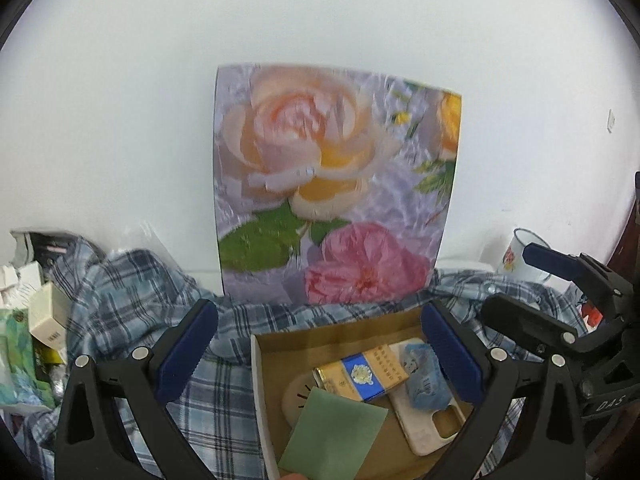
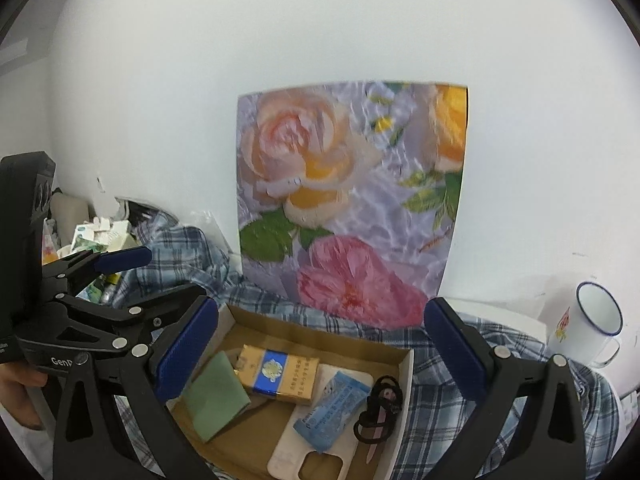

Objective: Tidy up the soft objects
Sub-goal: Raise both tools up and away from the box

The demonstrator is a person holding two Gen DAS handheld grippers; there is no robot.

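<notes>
White wall backs everything. Nearest, my left tongs point(image 1: 316, 344) and right tongs point(image 2: 320, 344) both gape apart, gripping nothing, above the cardboard box point(image 2: 404, 376) of small items. Beneath and beyond it the plaid shirt point(image 1: 120, 292) sprawls crumpled, unfolded; I judge the organizing hardly begun. Behind stands a floral bag point(image 1: 332, 184).

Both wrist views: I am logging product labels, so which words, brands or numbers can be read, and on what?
"DAS": on the right hand-held gripper body, seen in the left wrist view.
"GenR", cut off: on the left hand-held gripper body.
Gold and blue pack: small print, too blurred to read.
Blue sachet: print too small to read.
Boxes at left: lettering unreadable.
</notes>
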